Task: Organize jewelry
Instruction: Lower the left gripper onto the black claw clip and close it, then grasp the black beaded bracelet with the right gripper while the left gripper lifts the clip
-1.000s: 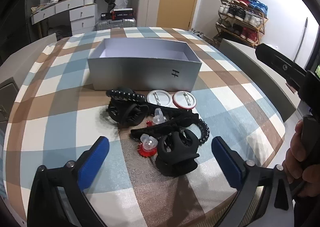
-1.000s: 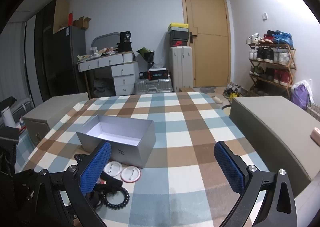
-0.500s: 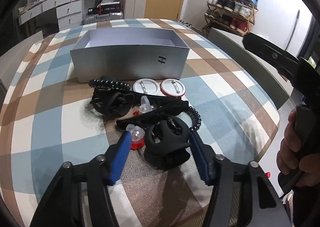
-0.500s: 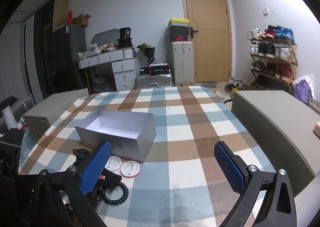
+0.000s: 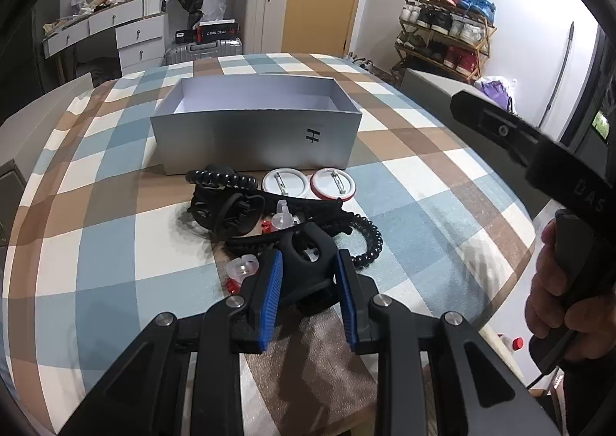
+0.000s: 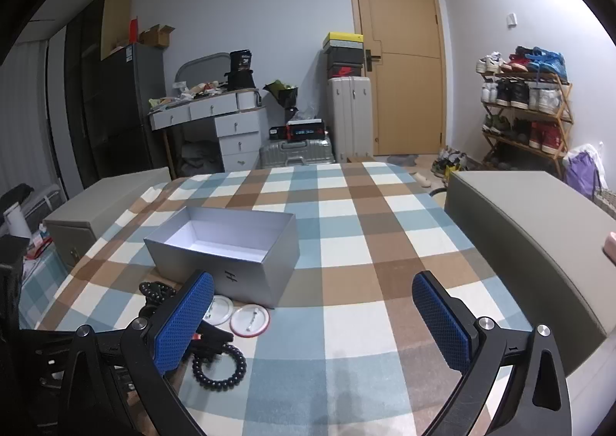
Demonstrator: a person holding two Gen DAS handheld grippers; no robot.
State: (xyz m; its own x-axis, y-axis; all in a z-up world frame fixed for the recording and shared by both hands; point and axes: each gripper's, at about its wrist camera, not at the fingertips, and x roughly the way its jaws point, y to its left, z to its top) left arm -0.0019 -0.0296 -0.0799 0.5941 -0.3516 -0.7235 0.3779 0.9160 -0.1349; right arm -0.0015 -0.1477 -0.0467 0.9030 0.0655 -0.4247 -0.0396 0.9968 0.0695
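Left wrist view: the left gripper [image 5: 308, 284] has just been closing, and its blue-padded fingers [image 5: 270, 284] now clamp a black plastic claw hair clip [image 5: 306, 259]. Beyond the fingertips lie the other pieces (a black beaded coil band [image 5: 365, 239], two round pin badges [image 5: 308, 184], a second black claw clip [image 5: 227, 211]) on the checked worktop [image 5: 96, 205]. Farther ahead, the open grey cardboard box [image 5: 254, 143] appears empty.

Right wrist view: the right gripper [image 6: 313, 320] hovers with fingers spread wide, holding nothing. Sorting has barely begun; everything is still outside the box.
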